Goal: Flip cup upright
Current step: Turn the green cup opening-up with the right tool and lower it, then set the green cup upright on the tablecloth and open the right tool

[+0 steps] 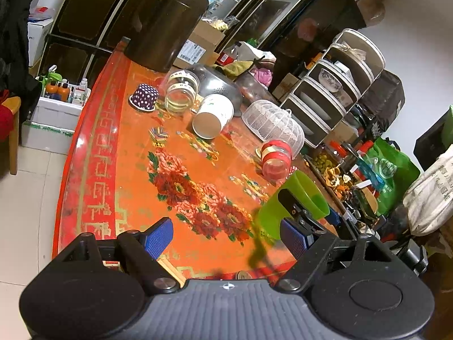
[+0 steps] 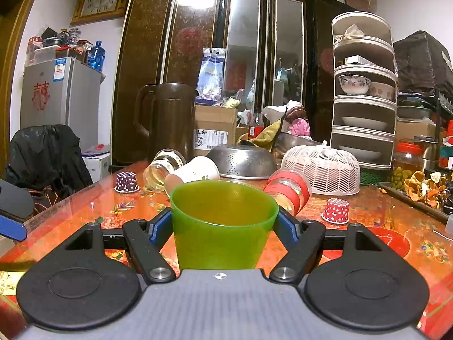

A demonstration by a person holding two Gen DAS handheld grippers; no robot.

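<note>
Right gripper (image 2: 223, 222): blue pads pressed to both sides of the green cup (image 2: 222, 221), closed on it. Cup upright, mouth up, long axis vertical, wider at the rim; held over the near part of the red floral table (image 2: 382, 212). Whether its base touches the table cannot be told.

Left gripper (image 1: 226, 236): jaws spread wide, nothing between them, above the table edge. Only the left wrist view shows the cup from outside, at right, with the right gripper clamped on it.

Farther back: white paper cup (image 2: 192, 174) on its side, red-banded jar (image 2: 288, 191) lying down, purple dotted cup (image 2: 126, 182) inverted, steel colander (image 2: 243, 163) overturned.
</note>
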